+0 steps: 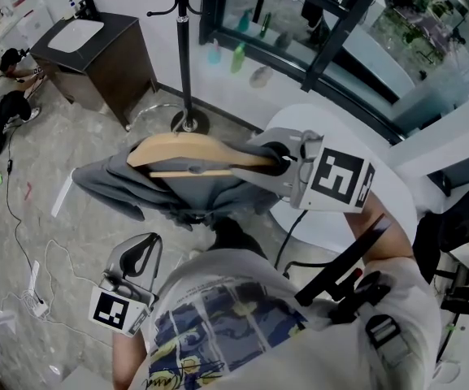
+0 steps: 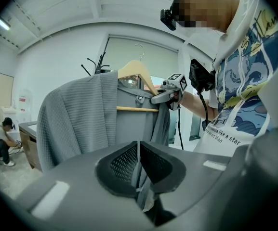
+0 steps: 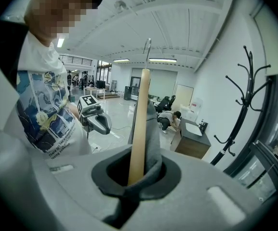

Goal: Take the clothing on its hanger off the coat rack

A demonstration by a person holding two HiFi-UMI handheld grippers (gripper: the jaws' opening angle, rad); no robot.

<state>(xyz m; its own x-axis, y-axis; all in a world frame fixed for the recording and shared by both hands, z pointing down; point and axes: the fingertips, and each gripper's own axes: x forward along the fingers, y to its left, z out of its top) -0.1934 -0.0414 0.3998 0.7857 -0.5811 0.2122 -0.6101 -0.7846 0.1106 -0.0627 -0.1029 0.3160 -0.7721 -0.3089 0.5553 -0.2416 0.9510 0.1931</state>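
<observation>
printed t-shirt (image 1: 218, 315) fills the bottom of the head view. left gripper (image 2: 139, 152) sits low at the person's left side, jaws pressed together with nothing pinched between the pads. right gripper (image 1: 280, 158) is out front, jaws clamped on one end of the wooden hanger (image 1: 187, 147). right gripper view shows the wooden arm plus a fold of grey fabric running up out of the jaws. grey garment (image 1: 112, 181) drapes over the hanger, hanger roughly level, its metal hook (image 2: 139, 49) in free air. coat rack (image 1: 184, 55) stands beyond the garment by the window wall, apart from it — clothing is off the rack, carried only by the right gripper. white round table (image 1: 295, 120) lies below the right gripper. dark cabinet with a white sink top (image 1: 112, 63) stands left of the rack — a person (image 1: 6, 96) crouches beside it.
</observation>
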